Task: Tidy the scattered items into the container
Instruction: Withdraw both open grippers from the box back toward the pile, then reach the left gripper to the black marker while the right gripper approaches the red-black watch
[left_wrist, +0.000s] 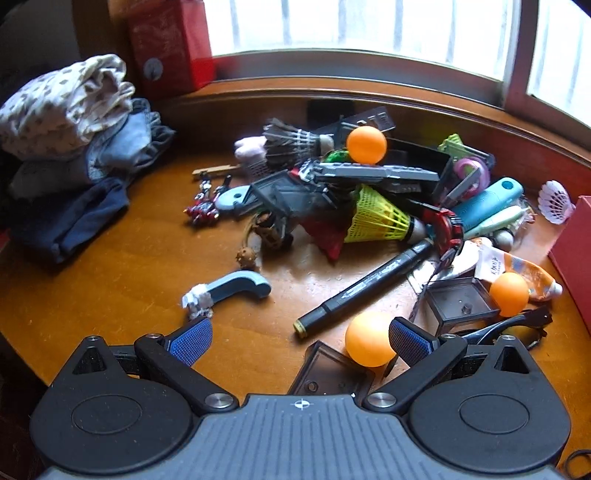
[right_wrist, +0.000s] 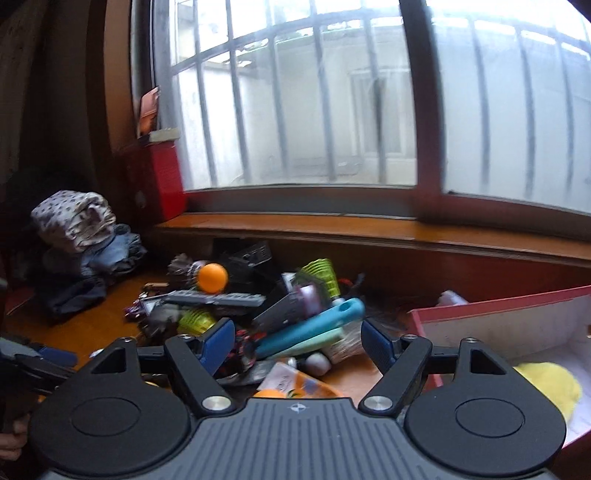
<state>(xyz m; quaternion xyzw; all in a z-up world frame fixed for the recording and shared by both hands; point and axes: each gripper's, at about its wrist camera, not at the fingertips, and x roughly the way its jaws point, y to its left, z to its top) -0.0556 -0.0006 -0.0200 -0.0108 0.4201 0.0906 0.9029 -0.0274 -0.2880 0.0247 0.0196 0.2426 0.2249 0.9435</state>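
Observation:
A heap of small items lies on the wooden table (left_wrist: 122, 295): a yellow-green shuttlecock (left_wrist: 376, 218), a black marker (left_wrist: 365, 291), a blue handle (left_wrist: 236, 286) and three orange balls, one on top (left_wrist: 366, 144), one at the right (left_wrist: 509, 294), one nearest (left_wrist: 369, 343). My left gripper (left_wrist: 299, 341) is open, its right pad beside the nearest ball. My right gripper (right_wrist: 297, 349) is open above a teal handle (right_wrist: 314, 326) and a white shuttlecock (right_wrist: 345, 347). The red box (right_wrist: 491, 321) at the right holds a yellow soft thing (right_wrist: 550, 384).
Folded clothes (left_wrist: 70, 147) are stacked at the table's left. A tall red box (left_wrist: 173, 48) stands by the barred window (right_wrist: 295, 92). A wooden sill (right_wrist: 369, 229) runs behind the heap. Small clear boxes (left_wrist: 458, 301) lie near the left gripper.

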